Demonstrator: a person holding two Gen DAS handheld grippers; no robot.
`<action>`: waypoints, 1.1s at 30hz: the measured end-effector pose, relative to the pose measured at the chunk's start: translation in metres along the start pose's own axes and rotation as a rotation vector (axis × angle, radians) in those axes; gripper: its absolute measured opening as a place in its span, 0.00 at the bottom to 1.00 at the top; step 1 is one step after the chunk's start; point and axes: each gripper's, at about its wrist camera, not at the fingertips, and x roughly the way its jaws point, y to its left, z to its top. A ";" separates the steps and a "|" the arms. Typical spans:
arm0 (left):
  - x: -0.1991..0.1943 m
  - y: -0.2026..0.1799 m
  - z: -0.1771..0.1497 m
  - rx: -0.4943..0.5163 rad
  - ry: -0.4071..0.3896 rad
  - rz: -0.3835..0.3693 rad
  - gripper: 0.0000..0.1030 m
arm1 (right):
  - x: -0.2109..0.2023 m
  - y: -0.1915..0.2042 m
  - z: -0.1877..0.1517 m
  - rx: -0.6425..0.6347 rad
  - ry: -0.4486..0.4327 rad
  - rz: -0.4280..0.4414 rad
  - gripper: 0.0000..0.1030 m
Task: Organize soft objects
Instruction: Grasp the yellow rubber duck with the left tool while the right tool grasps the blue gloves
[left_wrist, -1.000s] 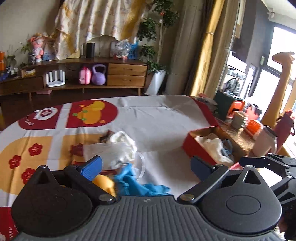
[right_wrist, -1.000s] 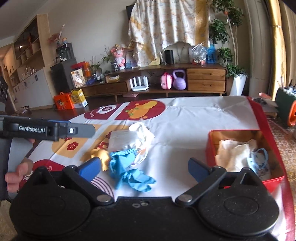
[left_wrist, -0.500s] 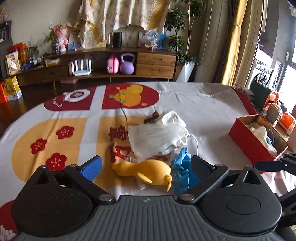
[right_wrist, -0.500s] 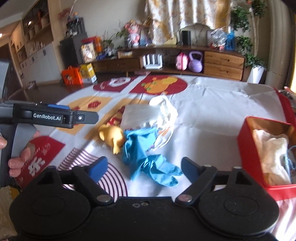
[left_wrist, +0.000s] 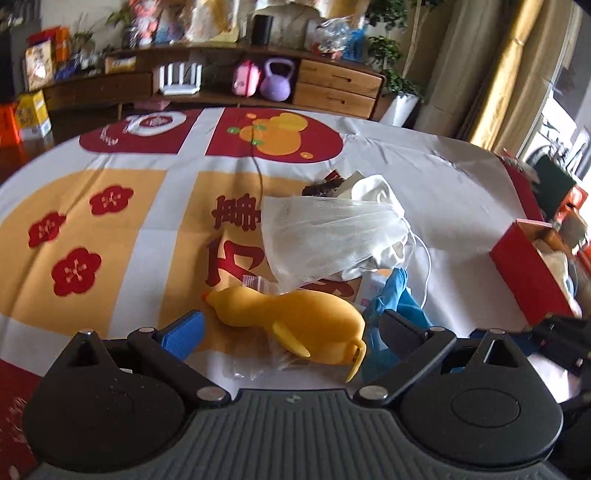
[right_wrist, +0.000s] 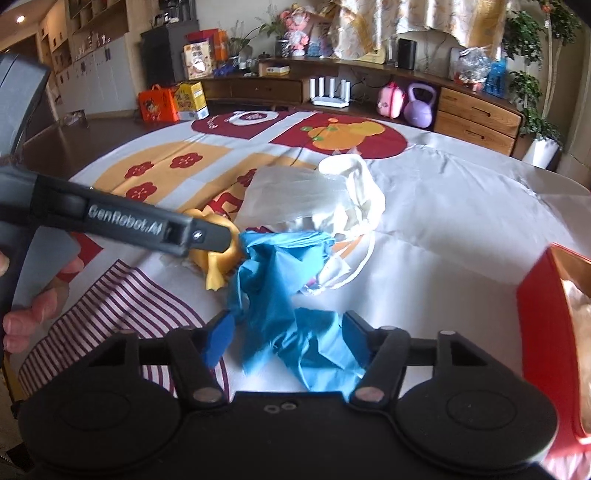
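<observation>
A pile of soft things lies on the patterned tablecloth. A yellow rubber duck lies between the wide-apart fingers of my left gripper, which is open. In the right wrist view the left gripper reaches over the duck. A crumpled blue glove lies between the fingers of my right gripper, whose jaws are closing around it. A white mesh mask and a white cloth lie just behind.
A red box with white cloth inside stands at the right. A person's hand holds the left gripper. A low wooden sideboard with a purple kettlebell lines the far wall.
Both grippers have sunk toward the pile and come closer to it. The left one now straddles the yellow duck. The right jaws have narrowed around the blue glove.
</observation>
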 end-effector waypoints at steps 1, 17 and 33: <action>0.003 0.002 0.001 -0.029 0.008 -0.005 0.97 | 0.003 0.001 0.001 -0.008 0.001 0.002 0.57; 0.019 0.002 0.010 -0.179 0.032 0.022 0.69 | 0.024 -0.004 -0.007 0.022 0.024 0.027 0.20; 0.004 -0.004 0.006 -0.131 0.006 0.016 0.24 | -0.015 -0.019 -0.012 0.134 -0.052 0.027 0.05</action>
